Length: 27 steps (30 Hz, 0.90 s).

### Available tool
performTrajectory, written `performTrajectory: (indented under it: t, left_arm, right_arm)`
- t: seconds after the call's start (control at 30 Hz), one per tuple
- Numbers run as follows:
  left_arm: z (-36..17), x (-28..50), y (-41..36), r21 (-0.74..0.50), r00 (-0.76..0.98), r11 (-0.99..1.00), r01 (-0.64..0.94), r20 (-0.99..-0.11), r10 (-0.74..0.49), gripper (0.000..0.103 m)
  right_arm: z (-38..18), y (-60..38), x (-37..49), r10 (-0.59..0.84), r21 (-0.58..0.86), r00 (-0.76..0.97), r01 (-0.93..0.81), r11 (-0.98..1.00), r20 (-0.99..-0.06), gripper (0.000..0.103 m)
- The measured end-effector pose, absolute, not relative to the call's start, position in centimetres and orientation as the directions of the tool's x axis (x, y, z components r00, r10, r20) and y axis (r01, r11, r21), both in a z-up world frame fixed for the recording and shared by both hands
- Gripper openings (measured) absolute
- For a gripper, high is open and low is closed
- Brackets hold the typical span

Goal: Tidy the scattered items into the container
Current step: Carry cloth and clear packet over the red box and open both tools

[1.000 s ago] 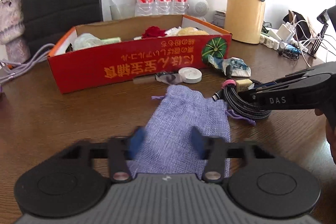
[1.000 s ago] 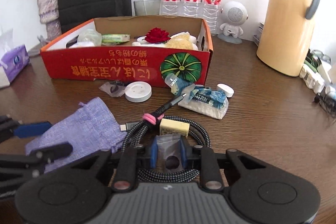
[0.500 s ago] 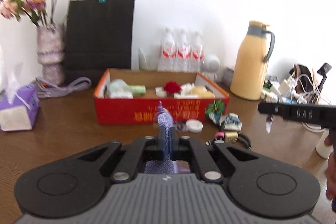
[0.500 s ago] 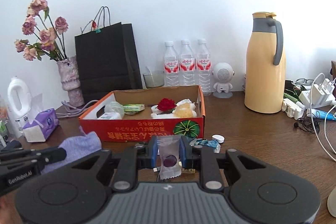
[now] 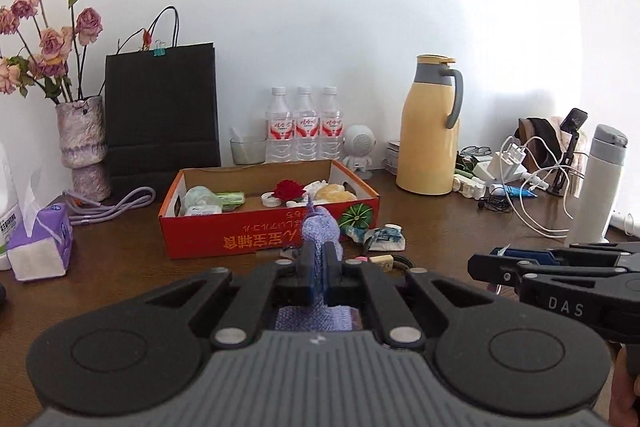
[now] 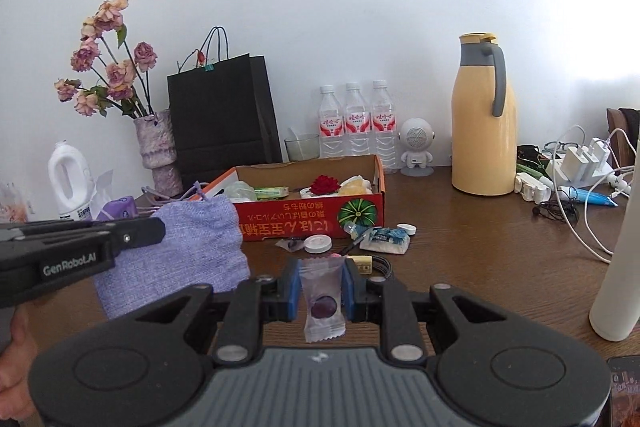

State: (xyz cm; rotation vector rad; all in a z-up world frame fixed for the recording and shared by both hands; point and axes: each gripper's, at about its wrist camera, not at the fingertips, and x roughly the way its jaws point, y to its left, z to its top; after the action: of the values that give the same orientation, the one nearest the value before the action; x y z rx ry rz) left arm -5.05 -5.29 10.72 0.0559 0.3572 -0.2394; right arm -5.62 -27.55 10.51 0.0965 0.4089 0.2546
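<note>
Pouch (image 5: pixel 320 227) hangs pinched in my left hand-held gripper (image 5: pixel 319 269), candy (image 6: pixel 322 301) clamped in my right hand-held gripper (image 6: pixel 322 291), both lifted clear to carry to the box (image 5: pixel 240 239) mid-worktop.

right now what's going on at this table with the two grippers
A person is tidying loose items into the red cardboard box. The left gripper is shut on a purple cloth pouch, lifted off the table. The right gripper is shut on a clear-wrapped candy, also held up. Neither item is in the box yet. A white round cap, a blue-and-white packet and a braided cable lie in front of it.
</note>
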Motion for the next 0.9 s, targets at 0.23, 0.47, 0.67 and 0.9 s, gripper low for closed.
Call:
performTrajectory:
  t: [0.23, 0.47, 0.67, 0.9]
  left_arm:
    - [11.8, -2.2, -5.2, 0.009, 0.915, 0.974, 0.225, -0.344, -0.209, 0.004]
    - [16.5, 6.8, -4.0, 0.067, 0.939, 0.962, 0.263, -0.245, -0.24, 0.004]
    - [18.6, 19.1, -2.2, -0.11, 0.894, 0.946, 0.304, -0.309, -0.324, 0.004]
    - [9.9, 32.7, -3.5, -0.068, 0.749, 0.955, 0.289, -0.605, -0.27, 0.004]
  right_arm:
    - [10.7, -28.6, -2.4, 0.284, 0.16, 0.881, -0.24, 0.958, -0.378, 0.02]
    - [13.8, -27.9, 5.3, 0.299, 0.146, 0.889, -0.264, 0.953, -0.346, 0.02]
    - [16.9, -28.3, 15.2, 0.323, 0.196, 0.883, -0.269, 0.943, -0.341, 0.02]
    - [12.7, -25.1, 30.3, 0.424, 0.335, 0.715, -0.274, 0.902, -0.556, 0.02]
